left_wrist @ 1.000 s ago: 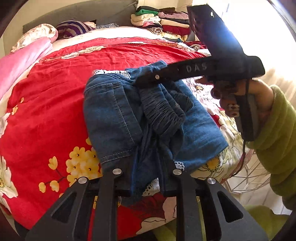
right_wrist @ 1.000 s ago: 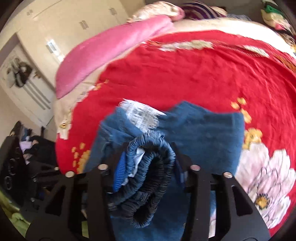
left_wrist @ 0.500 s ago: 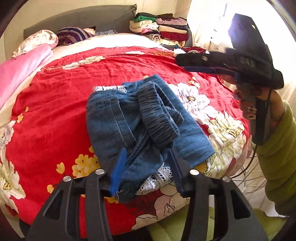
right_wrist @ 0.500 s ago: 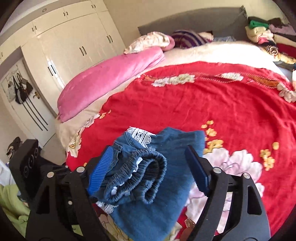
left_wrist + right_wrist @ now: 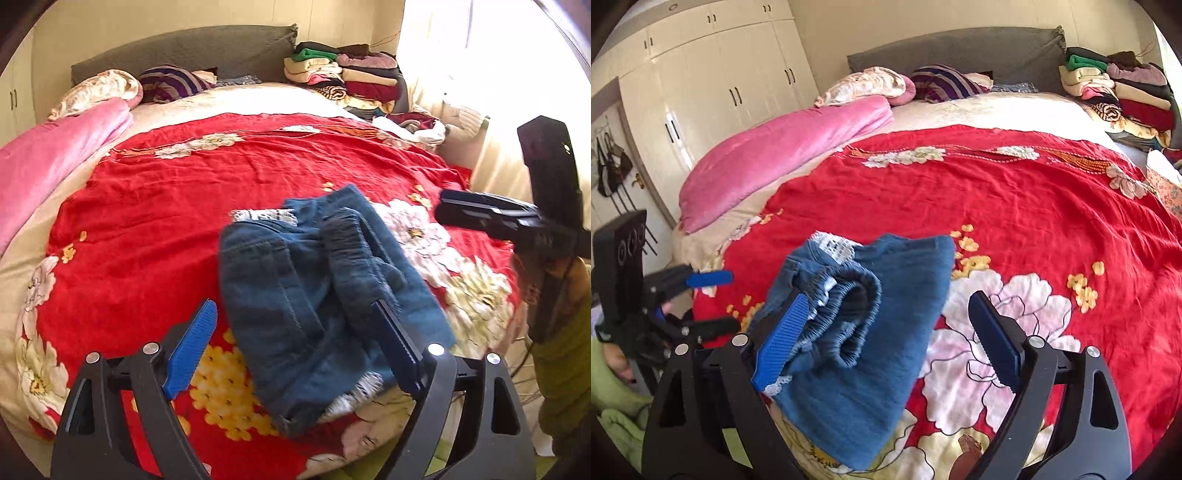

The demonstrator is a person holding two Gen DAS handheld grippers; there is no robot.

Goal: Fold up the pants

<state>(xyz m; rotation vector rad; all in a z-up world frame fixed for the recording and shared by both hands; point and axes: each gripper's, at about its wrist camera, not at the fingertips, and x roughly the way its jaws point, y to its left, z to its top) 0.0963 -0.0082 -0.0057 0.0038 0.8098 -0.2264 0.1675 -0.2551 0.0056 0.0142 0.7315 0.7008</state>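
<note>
Loosely folded blue denim pants (image 5: 314, 295) laid near the front edge of the red floral bedspread (image 5: 184, 206), left gripper (image 5: 299, 354) and right gripper (image 5: 886, 343) jaws opening, nothing clamped, pants released.

black claw (image 5: 299, 343), blue ribbed pads (image 5: 192, 349), green sleeve (image 5: 565, 369)

Sunlit bedroom (image 5: 960, 184), cream wardrobe (image 5: 713, 88)

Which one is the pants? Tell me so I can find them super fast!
Look at the big bed with the red flowered bedspread. Near its front edge lies a bundle of folded blue denim pants, with a gathered elastic waistband on top and white lace trim peeking out. It's the only blue thing on the red cover; other clothes sit stacked by the headboard.
</note>
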